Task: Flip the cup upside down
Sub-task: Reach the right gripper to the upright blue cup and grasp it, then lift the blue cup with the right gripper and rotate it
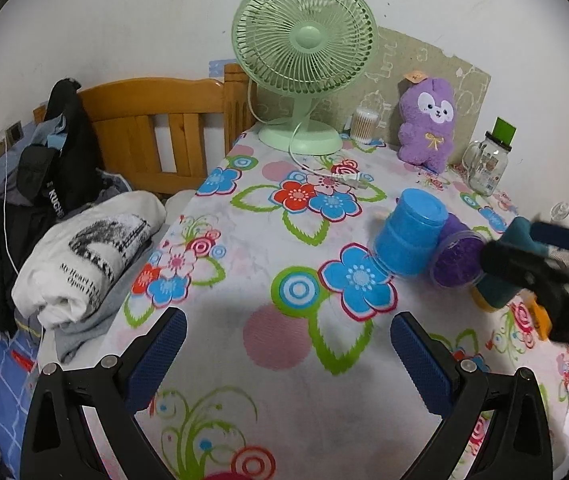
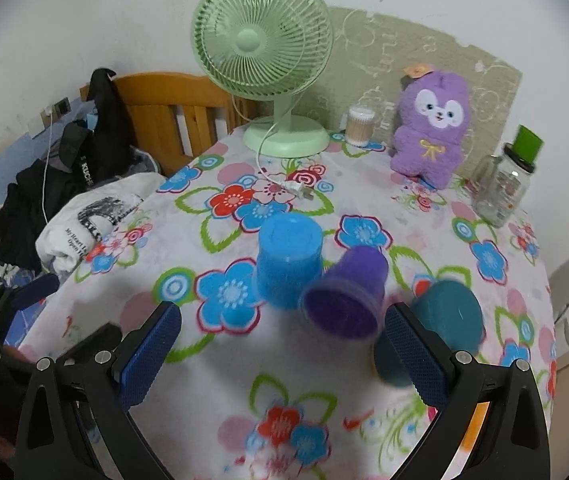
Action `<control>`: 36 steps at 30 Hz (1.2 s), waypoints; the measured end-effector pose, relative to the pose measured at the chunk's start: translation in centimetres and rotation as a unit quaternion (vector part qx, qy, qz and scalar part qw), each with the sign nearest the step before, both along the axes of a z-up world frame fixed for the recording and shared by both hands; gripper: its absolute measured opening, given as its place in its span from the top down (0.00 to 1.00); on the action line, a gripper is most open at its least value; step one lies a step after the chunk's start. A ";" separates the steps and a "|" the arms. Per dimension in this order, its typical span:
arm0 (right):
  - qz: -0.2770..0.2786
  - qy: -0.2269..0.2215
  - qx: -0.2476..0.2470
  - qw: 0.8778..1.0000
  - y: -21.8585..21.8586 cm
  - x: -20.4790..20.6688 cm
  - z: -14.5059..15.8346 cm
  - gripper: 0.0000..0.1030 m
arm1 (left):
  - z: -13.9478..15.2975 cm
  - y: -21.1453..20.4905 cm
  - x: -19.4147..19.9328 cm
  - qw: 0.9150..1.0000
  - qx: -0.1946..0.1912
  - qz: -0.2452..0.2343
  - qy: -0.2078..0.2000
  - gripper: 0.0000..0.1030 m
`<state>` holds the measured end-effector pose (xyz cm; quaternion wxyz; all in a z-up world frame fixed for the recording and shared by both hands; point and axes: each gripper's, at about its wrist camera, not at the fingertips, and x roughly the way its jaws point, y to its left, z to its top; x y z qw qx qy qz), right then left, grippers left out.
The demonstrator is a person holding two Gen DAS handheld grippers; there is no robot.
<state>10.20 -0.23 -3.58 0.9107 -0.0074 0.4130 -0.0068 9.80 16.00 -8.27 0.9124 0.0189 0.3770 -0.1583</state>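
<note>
blue cup (image 2: 288,266) inverted; purple cup (image 2: 344,296) tipped ahead of spread, empty right gripper (image 2: 282,350); left gripper (image 1: 288,354) spread, idle.

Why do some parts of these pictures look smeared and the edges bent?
Left wrist view: the right gripper at the frame's edge is motion-blurred; the fan is sharp. Right wrist view: the purple cup and teal cup are smeared, the blue cup less. Both views: fisheye lenses curve the edges and darken the corners.

Both wrist views face the fan (image 1: 304,60) from above the table (image 1: 276,344), the right view nearer the cups (image 2: 288,264).
</note>
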 end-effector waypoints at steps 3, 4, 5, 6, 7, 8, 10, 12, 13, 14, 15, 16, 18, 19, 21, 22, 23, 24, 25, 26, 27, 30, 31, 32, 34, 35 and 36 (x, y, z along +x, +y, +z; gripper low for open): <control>0.009 0.014 -0.011 1.000 0.0 2.4 -0.8 0.00 | -0.4 -0.5 1.3 1.000 0.011 -0.004 0.003 0.00; 0.013 0.019 -0.015 1.000 -0.1 3.2 -1.1 0.00 | -0.7 -0.6 1.9 1.000 0.014 -0.004 0.006 0.00; 0.016 0.023 -0.017 0.999 -0.1 4.2 -1.5 0.00 | -0.9 -0.7 2.2 1.000 0.017 -0.002 0.009 0.00; 0.018 0.028 -0.017 0.999 -0.3 4.9 -1.8 0.00 | -1.1 -0.7 2.6 1.000 0.018 -0.002 0.012 0.00; 0.021 0.035 -0.014 0.999 -0.4 5.8 -2.1 0.00 | -1.3 -0.8 2.9 1.000 0.019 -0.002 0.014 0.00; 0.024 0.042 -0.011 0.999 -0.6 6.6 -2.5 0.01 | -1.5 -0.8 3.2 1.000 0.020 -0.002 0.016 0.00; 0.027 0.060 -0.010 0.998 -0.8 8.4 -3.2 0.01 | -1.8 -1.0 3.5 1.000 0.022 -0.003 0.018 0.00; 0.029 0.076 -0.006 0.997 -1.1 9.7 -4.0 0.07 | -2.0 -1.0 3.6 0.999 0.025 -0.004 0.019 0.00; 0.030 0.085 0.000 0.996 -1.2 10.2 -4.3 0.15 | -2.1 -1.0 3.8 0.999 0.026 -0.004 0.020 0.00; 0.032 0.098 0.010 0.995 -1.4 10.7 -4.8 0.25 | -2.2 -1.0 3.8 0.999 0.027 -0.003 0.022 0.00; 0.032 0.107 0.020 0.994 -1.6 11.0 -5.2 0.30 | -2.3 -0.9 4.0 0.999 0.027 -0.002 0.024 0.00; 0.032 0.114 0.030 0.993 -1.7 11.3 -5.4 0.39 | -2.4 -0.9 4.0 0.999 0.028 -0.001 0.025 0.00; 0.030 0.111 0.037 0.993 -1.8 11.3 -5.5 0.40 | -2.6 -0.7 4.1 0.999 0.026 0.002 0.028 0.00; 0.030 0.105 0.039 0.993 -1.8 11.3 -5.3 0.44 | -2.7 -0.6 4.1 0.999 0.026 0.002 0.029 0.00; 0.033 0.087 0.047 0.995 -1.6 10.8 -4.6 0.44 | -2.7 -0.6 3.9 0.999 0.026 0.003 0.029 0.00; 0.038 0.075 0.053 0.995 -1.4 10.4 -4.0 0.44 | -2.7 -0.6 3.8 0.999 0.025 0.003 0.030 0.00; 0.042 0.062 0.055 0.996 -1.1 9.9 -3.4 0.44 | -2.6 -0.5 3.7 0.999 0.023 0.003 0.030 0.00; 0.047 0.047 0.053 0.996 -0.7 9.3 -2.8 0.44 | -2.6 -0.5 3.5 0.999 0.021 0.003 0.031 0.00; 0.051 0.036 0.050 0.997 -0.5 8.8 -2.4 0.44 | -2.5 -0.4 3.1 0.999 0.019 0.002 0.031 0.00; 0.055 0.024 0.046 0.997 -0.1 8.1 -2.0 0.44 | -2.5 -0.4 2.8 0.999 0.018 0.002 0.031 0.00; 0.058 0.009 0.043 0.997 0.2 7.2 -1.8 0.44 | -2.4 -0.3 2.4 0.999 0.015 0.002 0.032 0.00; 0.066 -0.019 0.036 0.997 0.9 5.1 -2.5 0.44 | -2.5 0.0 1.1 0.999 0.009 0.002 0.035 0.00; 0.067 -0.022 0.036 0.997 1.0 4.4 -3.0 0.44 | -2.5 0.0 0.7 0.999 0.009 0.003 0.036 0.00; 0.066 -0.025 0.037 0.997 1.1 3.6 -3.5 0.44 | -2.6 0.1 0.3 0.999 0.008 0.004 0.038 0.00; 0.064 -0.035 0.039 0.997 1.0 1.3 -4.6 0.44 | -2.7 0.2 -0.8 0.999 0.010 0.001 0.040 0.00; 0.062 -0.038 0.038 0.997 1.1 0.0 -5.1 0.45 | -2.7 0.3 -1.2 0.999 0.011 0.000 0.040 0.00; 0.060 -0.041 0.037 0.997 1.1 -1.5 -5.7 0.44 | -2.7 0.4 -1.7 0.999 0.011 0.000 0.040 0.00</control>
